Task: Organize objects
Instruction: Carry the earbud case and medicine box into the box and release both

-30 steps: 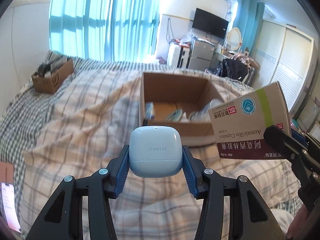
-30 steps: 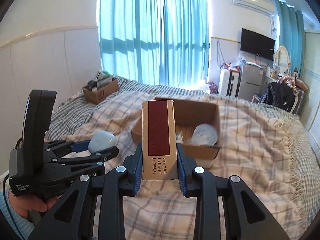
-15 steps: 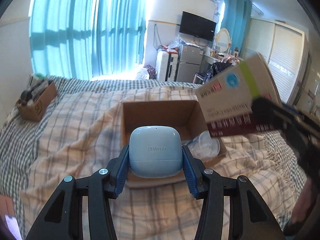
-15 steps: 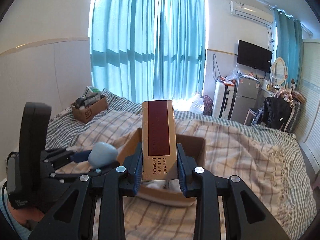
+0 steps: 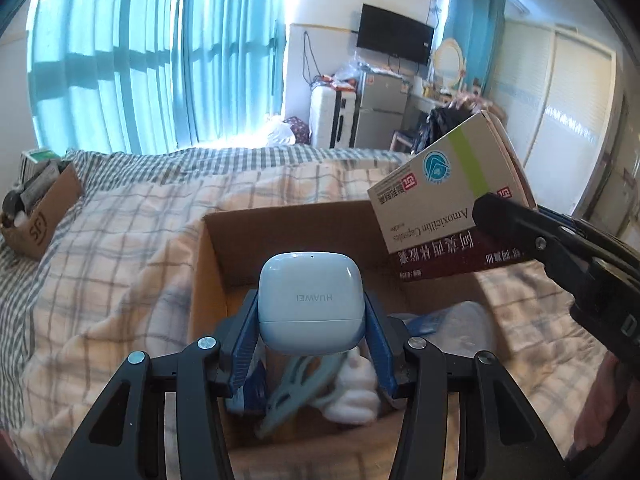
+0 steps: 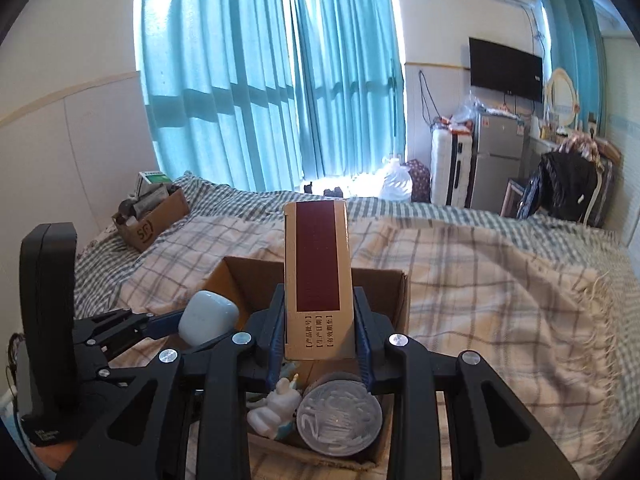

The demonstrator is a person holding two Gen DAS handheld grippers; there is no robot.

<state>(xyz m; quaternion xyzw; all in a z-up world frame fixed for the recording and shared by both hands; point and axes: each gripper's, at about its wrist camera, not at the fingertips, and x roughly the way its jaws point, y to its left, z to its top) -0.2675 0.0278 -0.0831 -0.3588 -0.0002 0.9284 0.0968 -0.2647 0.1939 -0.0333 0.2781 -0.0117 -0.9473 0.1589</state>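
While both loads hang over the open box (image 5: 216, 272) on the bed (image 5: 120, 240), neither has been let go. The left hand-held gripper (image 5: 311, 320) is clamped on the earbud case (image 5: 310, 304), its blue pads (image 5: 245, 332) pressing the two flat sides just below the lid seam. That case looks like smooth, hard plastic with rounded corners: light, stiff, and likely slippery, so a squeeze across the widest flat faces, as now, seems the safest hold. A pinch nearer the curved top would probably let it squirt out.

The right hand-held gripper (image 6: 319, 332) is closed on the pill carton (image 6: 318, 284), gripping its lower end across the broad faces, with most of the carton standing free above the pads. Thin card like this is light but crushable, so a gentle squeeze should do; a hold nearer the middle would curb any swing.

Below them the box already holds a white figurine (image 6: 276, 412), a grey disc (image 6: 338, 416) and a pale blue clip (image 5: 296, 396). Releasing low should keep the case from bouncing.
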